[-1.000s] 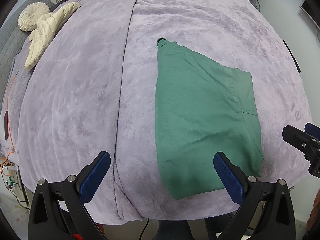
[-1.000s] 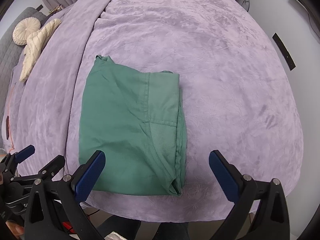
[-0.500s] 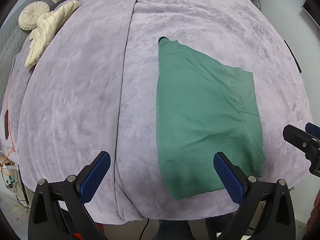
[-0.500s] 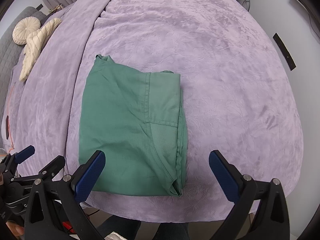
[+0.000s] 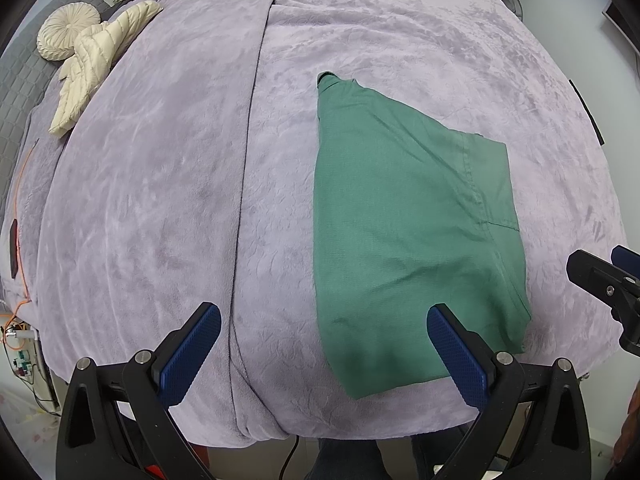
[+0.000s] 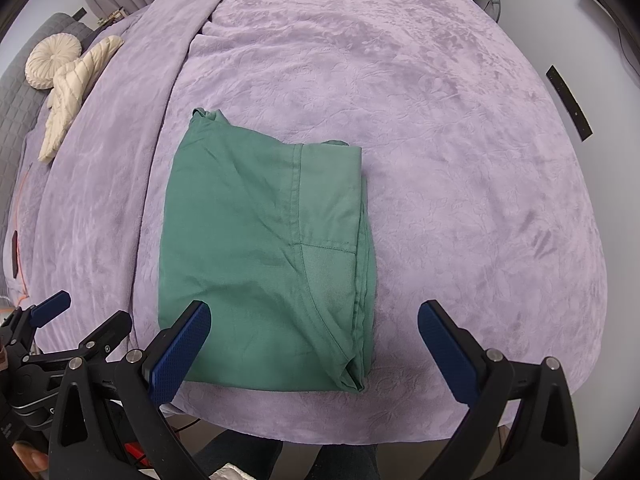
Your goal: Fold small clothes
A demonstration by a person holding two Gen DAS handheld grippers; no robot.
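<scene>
Green garment (image 6: 264, 248) (folded) — ahead, between spread grippers.

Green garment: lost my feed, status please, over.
Left gripper open, empty. Right gripper open, empty. Green garment lies partly folded on purple blanket, untouched. Nothing in the way.

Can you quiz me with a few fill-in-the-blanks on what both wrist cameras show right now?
1. The folded garment on the purple blanket is ____ in colour.
2. Both the left gripper and the right gripper have their jaws ____.
3. The round cream cushion lies far off to the ____.

Missing words: green; open; left
</scene>
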